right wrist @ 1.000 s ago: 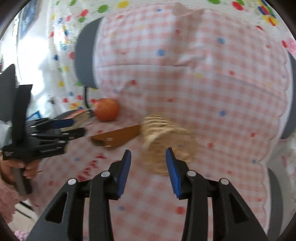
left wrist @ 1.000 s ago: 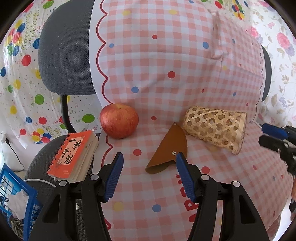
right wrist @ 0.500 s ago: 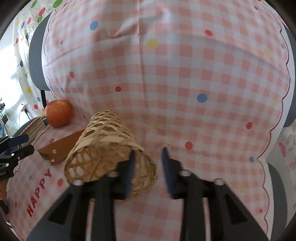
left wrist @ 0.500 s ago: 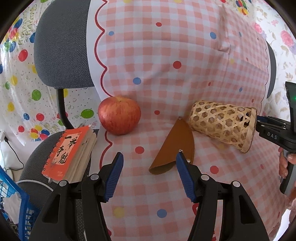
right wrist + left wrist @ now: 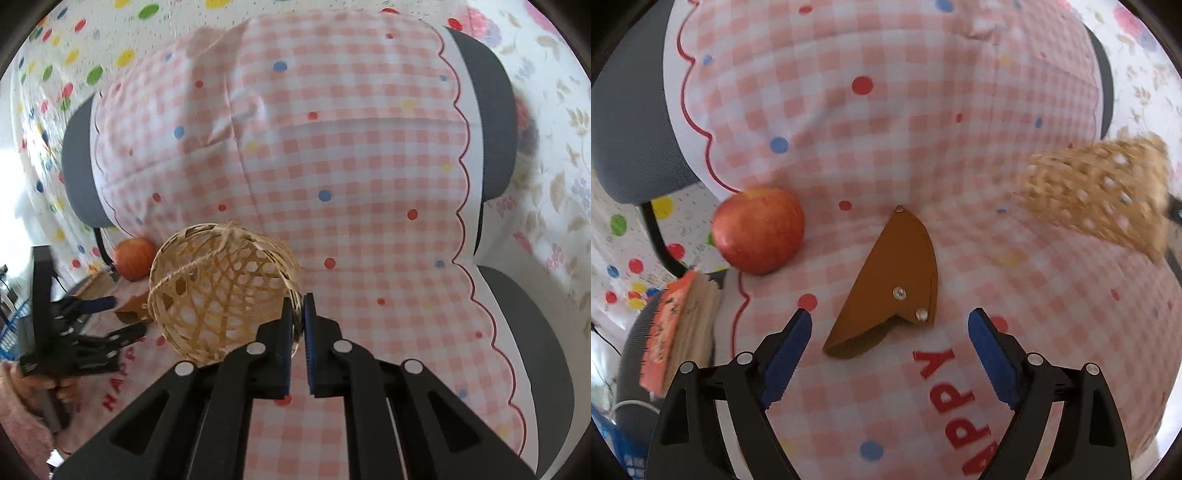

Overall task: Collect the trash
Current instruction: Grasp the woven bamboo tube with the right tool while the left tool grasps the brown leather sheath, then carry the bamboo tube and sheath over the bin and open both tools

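A brown leather sheath (image 5: pixel 894 284) lies on the pink checked cloth (image 5: pixel 886 129) over a chair seat. My left gripper (image 5: pixel 890 343) is open, its jaws on either side of the sheath's near end, just above it. My right gripper (image 5: pixel 296 325) is shut on the rim of a woven bamboo basket (image 5: pixel 218 291) and holds it lifted off the seat; the basket appears blurred at the right in the left wrist view (image 5: pixel 1104 199). A red apple (image 5: pixel 759 230) rests left of the sheath.
An orange spiral notebook (image 5: pixel 676 332) lies at the seat's left edge. A blue crate (image 5: pixel 613 443) sits low at the far left. The grey chair back (image 5: pixel 487 136) rises behind the cloth. My left gripper (image 5: pixel 107 317) shows left in the right wrist view.
My right gripper closed on the basket's rim and lifted it up and to the right. My left gripper moved closer to the sheath and opened wider.
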### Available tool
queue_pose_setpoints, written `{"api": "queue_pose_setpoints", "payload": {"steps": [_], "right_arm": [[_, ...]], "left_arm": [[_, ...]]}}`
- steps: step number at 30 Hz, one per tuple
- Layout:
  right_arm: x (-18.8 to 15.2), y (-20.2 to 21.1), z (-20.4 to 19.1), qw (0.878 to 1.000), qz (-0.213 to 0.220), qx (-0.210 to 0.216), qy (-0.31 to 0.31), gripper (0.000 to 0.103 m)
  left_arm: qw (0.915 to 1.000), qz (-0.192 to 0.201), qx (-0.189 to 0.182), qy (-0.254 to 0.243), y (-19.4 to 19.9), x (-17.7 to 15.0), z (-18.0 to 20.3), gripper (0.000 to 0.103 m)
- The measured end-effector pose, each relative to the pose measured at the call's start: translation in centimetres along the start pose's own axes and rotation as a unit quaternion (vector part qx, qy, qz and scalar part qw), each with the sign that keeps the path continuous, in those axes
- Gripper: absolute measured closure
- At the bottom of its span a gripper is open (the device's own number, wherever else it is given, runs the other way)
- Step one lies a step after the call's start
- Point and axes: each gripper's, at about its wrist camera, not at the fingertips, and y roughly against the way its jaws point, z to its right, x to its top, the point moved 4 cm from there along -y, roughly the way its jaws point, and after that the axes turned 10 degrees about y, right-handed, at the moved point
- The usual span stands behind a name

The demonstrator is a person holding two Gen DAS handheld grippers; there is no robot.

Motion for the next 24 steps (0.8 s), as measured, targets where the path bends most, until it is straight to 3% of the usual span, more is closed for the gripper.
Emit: {"api": "queue_pose_setpoints", "payload": {"steps": [4, 7, 12, 16, 19, 24], "right_arm": [[-0.6, 0.9, -0.4, 1.0, 0.0, 0.01, -0.008, 0.097], [-1.0, 1.5, -0.4, 1.0, 0.002, 0.008, -0.008, 0.097], [-1.4, 2.3, -0.3, 1.0, 0.004, 0.013, -0.02, 0.097], [-1.8, 3.2, -0.3, 1.0, 0.008, 0.009, -0.022, 0.097], [-2.6, 4.4, 0.0, 1.0, 0.014, 0.002, -0.028, 0.097], [-3.7, 6.4, 0.4, 0.999, 0.02, -0.005, -0.037, 0.097]], "left_arm": [[0.9999, 0.002, -0.006, 0.014, -0.9, 1.1, -0.2, 0.024], [0.9996, -0.028, -0.004, -0.005, -2.2, 0.9, 0.5, 0.032], [0.9997, -0.021, -0.002, -0.012, -2.0, 0.9, 0.6, 0.045], [0.9983, 0.009, 0.048, -0.033, -0.2, 0.1, 1.6, 0.048], [0.9991, 0.041, 0.007, -0.009, 3.4, -1.1, 2.8, 0.049], [0.9933, 0.099, -0.058, 0.016, 10.1, -3.8, 5.3, 0.049]]}}
